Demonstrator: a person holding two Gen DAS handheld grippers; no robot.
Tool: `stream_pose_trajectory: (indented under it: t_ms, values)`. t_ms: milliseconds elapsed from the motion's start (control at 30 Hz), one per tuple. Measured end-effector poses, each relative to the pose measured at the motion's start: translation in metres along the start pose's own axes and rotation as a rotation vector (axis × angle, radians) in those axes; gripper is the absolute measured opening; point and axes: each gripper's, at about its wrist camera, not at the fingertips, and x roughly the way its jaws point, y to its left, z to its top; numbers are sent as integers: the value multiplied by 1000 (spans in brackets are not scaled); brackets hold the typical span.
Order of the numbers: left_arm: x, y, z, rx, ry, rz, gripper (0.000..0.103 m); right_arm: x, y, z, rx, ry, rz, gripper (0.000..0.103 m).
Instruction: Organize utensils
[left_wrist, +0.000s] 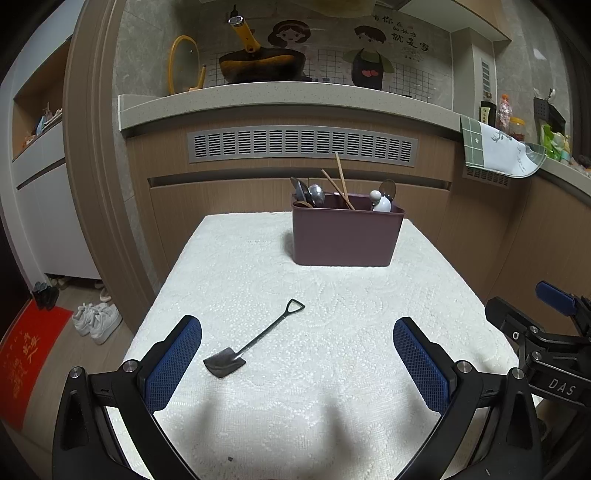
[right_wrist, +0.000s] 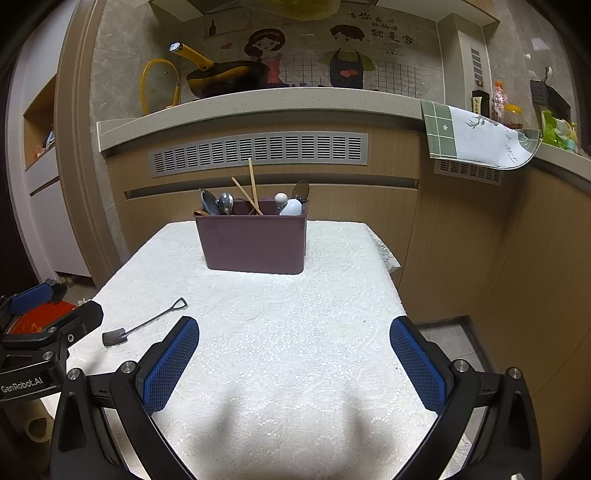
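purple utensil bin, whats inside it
Sticking out of the purple utensil bin: metal spoons at the left, two wooden chopsticks in the middle, a white ceramic spoon and a dark spoon at the right. The opaque wall hides their lower ends.

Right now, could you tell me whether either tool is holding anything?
Nothing: left tool and right tool are open; the spoon lies free.

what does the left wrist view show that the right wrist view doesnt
Only the left wrist view shows the white sneakers and dark shoes on the floor, plus the right gripper at its edge. Only the right wrist view shows the floor step right of the table. Both share the shovel-shaped spoon lying on the white tablecloth, the maroon utensil caddy, and the pan on the counter.
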Motion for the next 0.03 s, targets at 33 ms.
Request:
stream_pose_trajectory:
  t_ms: [33]
  values:
    - [0, 0, 0, 0, 2, 0, 103, 1, -1, 0, 2, 3, 4, 103]
